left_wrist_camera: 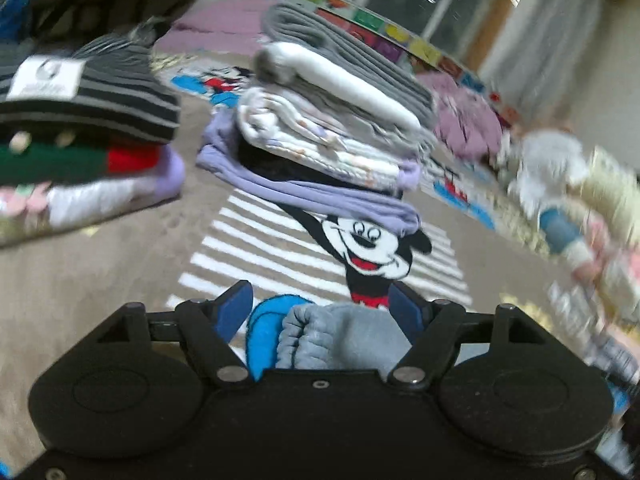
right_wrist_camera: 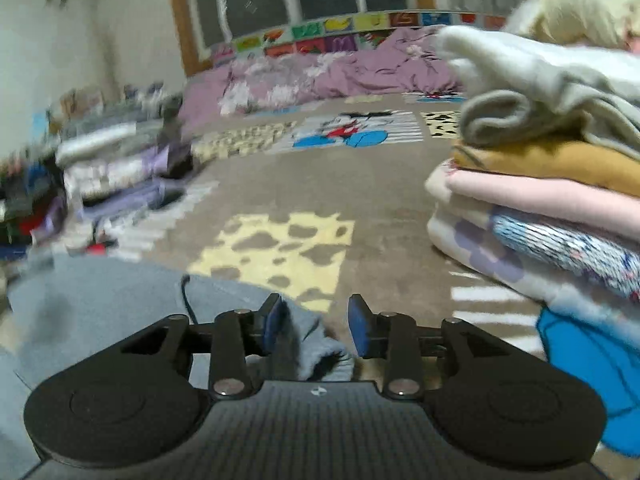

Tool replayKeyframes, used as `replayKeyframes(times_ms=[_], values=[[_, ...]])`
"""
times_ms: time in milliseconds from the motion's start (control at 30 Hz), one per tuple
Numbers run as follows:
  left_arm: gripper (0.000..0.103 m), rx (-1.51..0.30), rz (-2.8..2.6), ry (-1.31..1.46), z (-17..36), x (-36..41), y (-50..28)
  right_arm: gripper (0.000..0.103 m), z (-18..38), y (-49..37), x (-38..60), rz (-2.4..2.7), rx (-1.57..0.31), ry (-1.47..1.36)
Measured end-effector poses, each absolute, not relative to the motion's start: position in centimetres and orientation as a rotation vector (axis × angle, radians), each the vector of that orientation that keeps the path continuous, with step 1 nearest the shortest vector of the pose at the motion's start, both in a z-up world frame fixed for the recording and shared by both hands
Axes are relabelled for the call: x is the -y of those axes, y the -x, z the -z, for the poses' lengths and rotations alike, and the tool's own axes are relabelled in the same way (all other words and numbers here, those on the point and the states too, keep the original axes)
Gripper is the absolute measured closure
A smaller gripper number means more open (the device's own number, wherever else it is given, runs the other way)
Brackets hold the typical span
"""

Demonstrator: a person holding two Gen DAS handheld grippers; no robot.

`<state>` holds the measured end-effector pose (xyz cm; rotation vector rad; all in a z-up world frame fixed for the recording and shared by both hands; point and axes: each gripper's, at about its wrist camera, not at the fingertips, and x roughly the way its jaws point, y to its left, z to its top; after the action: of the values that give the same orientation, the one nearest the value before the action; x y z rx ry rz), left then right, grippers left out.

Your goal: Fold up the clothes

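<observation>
Both grippers are down low over the carpet (right_wrist_camera: 380, 200), working a grey-blue fleece garment (left_wrist_camera: 340, 336). In the left wrist view it bunches at bottom centre, a gathered, elasticated-looking edge sitting right between the pads. The left gripper (left_wrist_camera: 320, 312) has its jaws spread wide around that bunch, and whether they actually pinch it I cannot tell.

Over in the right wrist view, the same garment spreads flat across the lower left, soft and matte, with a thin dark cord (right_wrist_camera: 186, 296) lying on it. The right gripper (right_wrist_camera: 316, 328) has its jaws parted, a corner of the cloth resting against the left pad and the right pad clear of it, so nothing is gripped there.

My read: this piece is mid-fold, or just being lined up. The next move calls for both jaws to close on an edge, lift it evenly and lay it across so the fleece doubles without creasing.

Finished work is all around. Upper centre of the left view, a folded pile (left_wrist_camera: 332, 120) of grey ribbed knit, white and lilac cotton; upper left, a striped knit stack (left_wrist_camera: 92, 120). Right edge of the right view, a thick stack (right_wrist_camera: 552, 184) in mustard, pink and printed fleece. The carpet is short-piled, with a cartoon mouse (left_wrist_camera: 372, 248) woven in.
</observation>
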<state>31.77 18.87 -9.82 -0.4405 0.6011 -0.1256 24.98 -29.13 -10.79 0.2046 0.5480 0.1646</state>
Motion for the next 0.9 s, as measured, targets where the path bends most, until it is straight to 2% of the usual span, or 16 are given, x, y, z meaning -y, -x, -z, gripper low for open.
replayKeyframes(times_ms=[200,333,467,767,800,833,867,900], values=[[0.029,-0.614,0.123,0.669,10.0,-21.2,-29.8,0.064,10.2,-23.1,31.4,-0.145,-0.521,-0.321],[0.029,-0.693,0.127,0.735,11.1,-21.5,-29.3,0.054,10.8,-21.9,32.3,-0.177,-0.552,-0.427],[0.029,-0.772,0.166,0.69,11.8,-20.4,-29.7,0.044,11.7,-21.8,32.6,-0.203,-0.604,-0.482],[0.029,-0.801,0.184,0.465,12.3,-17.3,-30.7,0.047,12.7,-23.7,31.1,-0.275,-0.658,-0.423],[0.036,-0.791,0.183,0.406,12.2,-16.7,-30.7,0.049,12.7,-23.9,30.8,-0.282,-0.658,-0.409],[0.049,-0.778,0.175,0.345,12.0,-16.1,-30.7,0.059,12.8,-24.0,30.4,-0.297,-0.659,-0.392],[0.074,-0.74,0.171,0.307,11.4,-15.7,-30.3,0.068,12.8,-24.2,30.1,-0.306,-0.662,-0.376],[0.074,-0.687,0.169,0.282,10.5,-15.6,-29.8,0.072,12.8,-24.3,29.9,-0.302,-0.662,-0.362]])
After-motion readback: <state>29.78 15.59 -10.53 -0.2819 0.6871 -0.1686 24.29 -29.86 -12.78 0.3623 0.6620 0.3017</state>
